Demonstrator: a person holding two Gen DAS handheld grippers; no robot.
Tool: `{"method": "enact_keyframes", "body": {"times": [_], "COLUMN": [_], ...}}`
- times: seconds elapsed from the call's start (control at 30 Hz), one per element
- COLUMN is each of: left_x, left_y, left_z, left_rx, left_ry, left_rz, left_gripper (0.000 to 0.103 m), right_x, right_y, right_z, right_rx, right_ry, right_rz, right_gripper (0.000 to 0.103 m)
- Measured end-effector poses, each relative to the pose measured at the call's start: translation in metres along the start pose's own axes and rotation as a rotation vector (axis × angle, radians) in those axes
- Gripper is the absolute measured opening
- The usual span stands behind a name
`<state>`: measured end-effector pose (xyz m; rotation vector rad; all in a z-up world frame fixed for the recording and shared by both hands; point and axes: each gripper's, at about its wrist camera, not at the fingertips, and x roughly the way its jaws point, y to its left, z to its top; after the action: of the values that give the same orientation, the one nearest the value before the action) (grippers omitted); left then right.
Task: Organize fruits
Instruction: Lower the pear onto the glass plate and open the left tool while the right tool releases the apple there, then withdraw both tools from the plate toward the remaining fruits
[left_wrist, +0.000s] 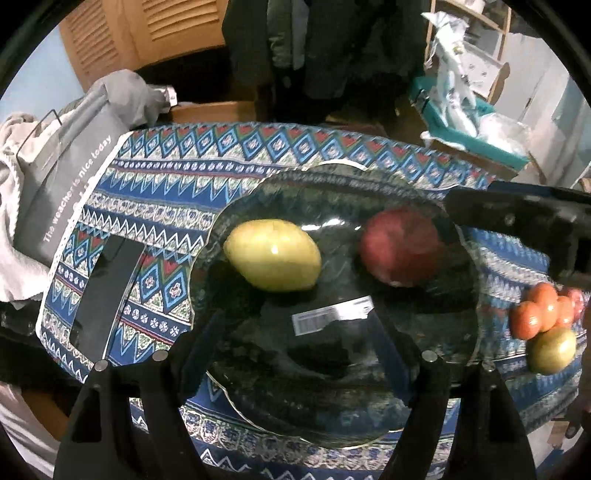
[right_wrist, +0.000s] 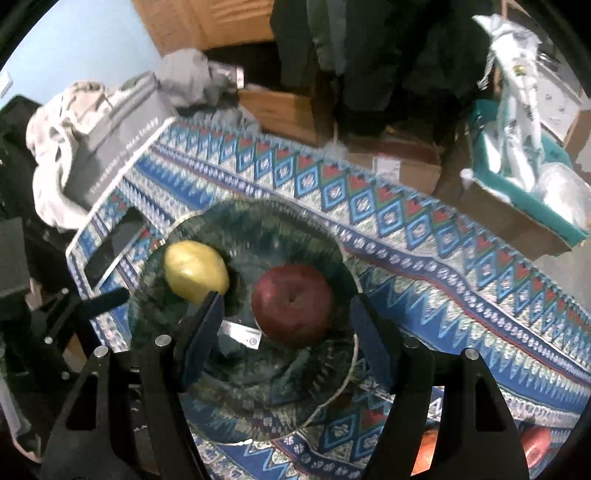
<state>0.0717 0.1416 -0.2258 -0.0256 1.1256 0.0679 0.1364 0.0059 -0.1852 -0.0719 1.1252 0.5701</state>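
Both grippers hang above the dark glass plate (left_wrist: 332, 417) right now, and neither carries anything: the left gripper (left_wrist: 295, 354) has its fingers spread wide over bare glass near the barcode sticker (left_wrist: 332, 314), and the right gripper (right_wrist: 284, 332) stands wide too, its fingers on either side of the red apple (right_wrist: 293, 306) but clear of it. The yellow fruit (left_wrist: 273, 254) sits left of centre on the plate, the apple to its right, apart from each other. More fruit waits off the plate at the right edge of the left view: a cluster of small orange fruits (left_wrist: 543, 310) and a greenish one (left_wrist: 554, 349) on the patterned cloth (left_wrist: 155, 206) over the counter. The risk, I'd say, is the plate itself: smooth glass, round fruit, so a nudge from a finger could send the apple rolling into the yellow one or over the rim. The two grippers are also close together, the right one's black body looming at the right of the left view, and could knock each other. Hard to read: the plate's near rim is hidden behind the fingers, the orange pile is cut off by the lens edge, and the reddish shapes at the bottom right of the right view are too blurred to name.
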Motion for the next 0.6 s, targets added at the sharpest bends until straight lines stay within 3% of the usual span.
{"method": "enact_keyframes", "body": {"times": [0.6], "left_x": [-0.078], "left_y": [-0.043], "left_z": [0.013], "left_rx": [0.05], "left_ry": [-0.151], "left_rz": [-0.048], "left_gripper": [0.081], "right_x": [-0.139], "right_y": [-0.02], "right_z": [-0.023], "right_rx": [0.011], "right_ry": [-0.249], "right_rz": [-0.218], "right_gripper": [0.072]}}
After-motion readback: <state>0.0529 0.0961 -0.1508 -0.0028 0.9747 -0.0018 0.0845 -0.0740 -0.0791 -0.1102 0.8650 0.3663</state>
